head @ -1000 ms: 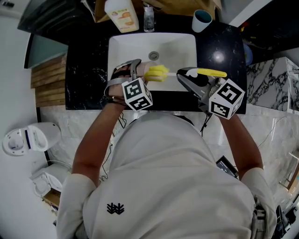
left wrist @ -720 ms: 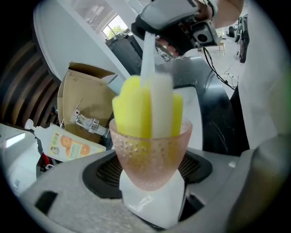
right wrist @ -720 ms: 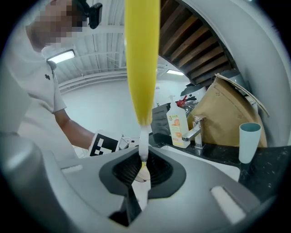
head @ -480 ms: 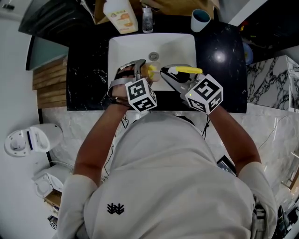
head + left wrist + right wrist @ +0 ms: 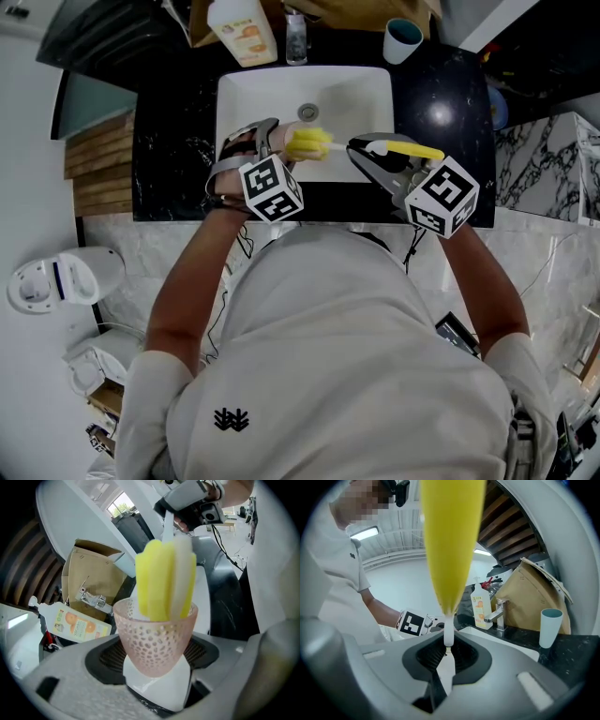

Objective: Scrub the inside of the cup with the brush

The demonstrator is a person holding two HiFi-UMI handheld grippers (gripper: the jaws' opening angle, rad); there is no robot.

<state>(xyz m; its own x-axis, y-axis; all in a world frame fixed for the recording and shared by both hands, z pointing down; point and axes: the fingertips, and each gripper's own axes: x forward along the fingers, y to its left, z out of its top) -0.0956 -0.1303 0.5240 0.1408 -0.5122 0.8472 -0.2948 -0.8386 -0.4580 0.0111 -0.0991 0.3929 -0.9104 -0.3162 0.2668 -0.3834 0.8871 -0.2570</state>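
L claw (image 5: pixel 157 667) is clamped wide on the cup (image 5: pixel 154 639), pads on its lower wall & base, so the mouth is free. R claw (image 5: pixel 446 653) is shut tight on the thin white tail of the brush (image 5: pixel 450 541). From there the yellow handle runs out to the foam head.

Where things are, all vs the sink (image 5: pixel 356 94):
- Cup (image 5: pixel 281 141) is held in the air over the sink's front-left part, not resting on the basin.
- Brush (image 5: pixel 398 148) lies across the sink's front edge. Its foam head is at the cup's mouth, w/ the tip just inside the rim & most of it outside.
- A soap bottle (image 5: pixel 246 33) & a 2nd cup (image 5: pixel 403 42) stand behind the sink on the dark surface (image 5: pixel 169 141), well apart from the work.

Handling, my read:
- The cup looks like thin pink plastic w/ a dotted skin, so prob light & a bit bendy. The dots should help grip, but it could turn slick w/ water or soap.
- Holding it low on the wall, as now, seems right. A hard squeeze near the rim could warp it.
- The brush head is soft foam & looks almost as wide as the cup's mouth. It should squash to go in, & the push will shove the cup back into the L claw.
- The handle looks stiff & smooth. Gripped at the far tail it's a long lever, so the head may wobble or twist. A hold nearer the head would prob give more control.
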